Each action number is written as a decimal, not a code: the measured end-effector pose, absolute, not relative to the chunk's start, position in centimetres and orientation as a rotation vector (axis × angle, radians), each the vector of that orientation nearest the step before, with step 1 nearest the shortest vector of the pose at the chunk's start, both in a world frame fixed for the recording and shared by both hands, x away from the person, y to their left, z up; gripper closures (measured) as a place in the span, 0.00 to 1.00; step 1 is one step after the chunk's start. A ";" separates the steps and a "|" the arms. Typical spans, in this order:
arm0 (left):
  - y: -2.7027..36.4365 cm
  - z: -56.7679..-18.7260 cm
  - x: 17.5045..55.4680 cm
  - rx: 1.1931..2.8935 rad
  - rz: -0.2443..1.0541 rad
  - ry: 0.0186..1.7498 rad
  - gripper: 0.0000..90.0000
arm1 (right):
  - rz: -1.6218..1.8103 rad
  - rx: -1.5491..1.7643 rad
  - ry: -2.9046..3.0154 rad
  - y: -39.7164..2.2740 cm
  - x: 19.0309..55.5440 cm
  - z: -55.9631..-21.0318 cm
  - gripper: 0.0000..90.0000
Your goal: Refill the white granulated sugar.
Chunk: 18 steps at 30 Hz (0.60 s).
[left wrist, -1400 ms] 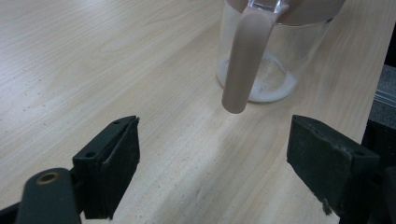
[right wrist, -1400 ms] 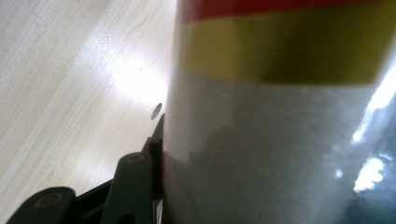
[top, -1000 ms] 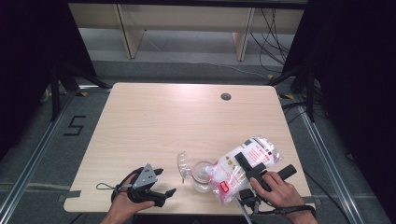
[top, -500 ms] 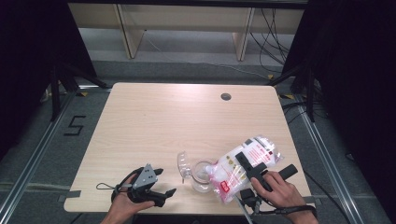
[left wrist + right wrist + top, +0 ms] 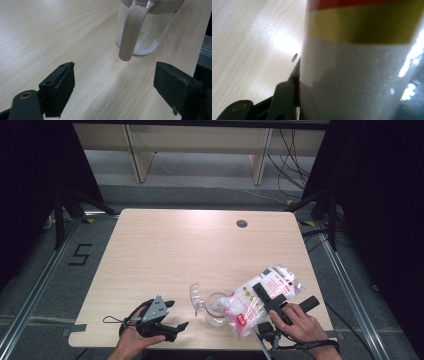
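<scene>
**Bag tipped over the jug, pour under way**

Nothing has visibly shifted since the earlier frames: both hands hold the same places near the desk's front edge. Judging by the scene, the work is filling the clear jug [image 5: 216, 308] from the plastic bag [image 5: 260, 297]; a thin white layer covers its bottom, so most seems left. Right gripper [image 5: 270, 304] clamps the bag, tilted toward the jug's mouth. Left gripper [image 5: 167, 320] waits wide apart, facing the jug's handle [image 5: 130, 32].
</scene>
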<state>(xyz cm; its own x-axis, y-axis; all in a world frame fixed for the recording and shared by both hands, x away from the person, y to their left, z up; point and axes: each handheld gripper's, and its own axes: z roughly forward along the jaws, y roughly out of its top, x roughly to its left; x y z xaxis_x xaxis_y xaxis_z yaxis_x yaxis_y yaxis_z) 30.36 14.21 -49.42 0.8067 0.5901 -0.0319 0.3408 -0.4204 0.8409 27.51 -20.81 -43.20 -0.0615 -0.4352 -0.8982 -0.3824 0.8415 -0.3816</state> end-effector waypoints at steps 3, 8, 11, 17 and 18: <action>14.2 -49.4 30.3 2.045 0.332 0.700 0.19 | -0.050 -0.642 1.671 -20.8 27.5 -43.2 0.63; 14.2 -49.4 30.3 2.046 0.324 0.701 0.19 | -0.052 -0.643 1.672 -20.8 27.5 -43.2 0.63; 14.1 -49.5 30.3 2.042 0.324 0.699 0.19 | -0.051 -0.645 1.672 -20.9 27.5 -43.2 0.63; 14.2 -49.4 30.4 2.050 0.336 0.688 0.19 | -0.055 -0.649 1.669 -20.9 27.5 -43.2 0.63; 14.3 -49.4 30.4 2.063 0.341 0.694 0.19 | -0.056 -0.649 1.668 -20.9 27.5 -43.2 0.63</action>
